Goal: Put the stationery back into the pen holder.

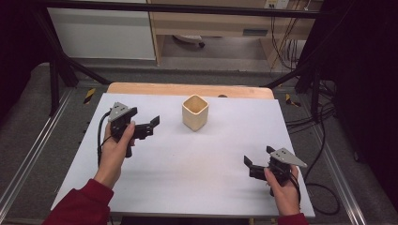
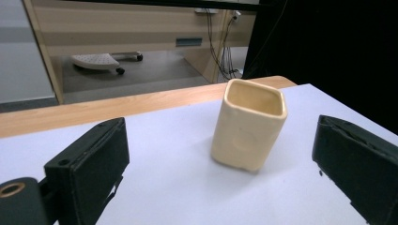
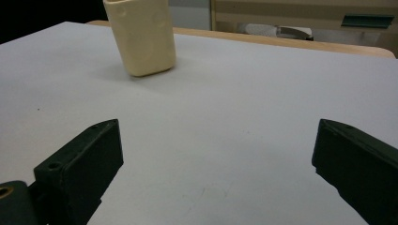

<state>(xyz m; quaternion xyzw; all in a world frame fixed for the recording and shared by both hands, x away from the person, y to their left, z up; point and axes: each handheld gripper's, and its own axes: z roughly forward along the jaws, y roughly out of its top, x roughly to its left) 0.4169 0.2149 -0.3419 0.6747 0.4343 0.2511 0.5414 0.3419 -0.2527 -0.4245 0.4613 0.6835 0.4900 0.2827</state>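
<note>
A cream, square-sided cup (image 1: 195, 112) stands upright and empty on the white table top (image 1: 187, 164), toward the back middle. My left gripper (image 1: 154, 125) is held a short way to the cup's left, open, its jaws pointing at the cup with nothing between them. In the left gripper view the cup (image 2: 248, 126) stands just ahead, between the two black fingers (image 2: 89, 164). My right gripper (image 1: 258, 157) is open near the front right of the table, well away from the cup. The right gripper view has the cup (image 3: 143, 37) far off at upper left.
A wooden strip (image 1: 187, 89) runs along the table's back edge. Black frame posts (image 1: 56, 70) stand at both back corners. Cables (image 1: 319, 122) lie on the floor at the right. Behind the table are a wooden cabinet (image 1: 211, 23) and a chair base (image 2: 101, 60).
</note>
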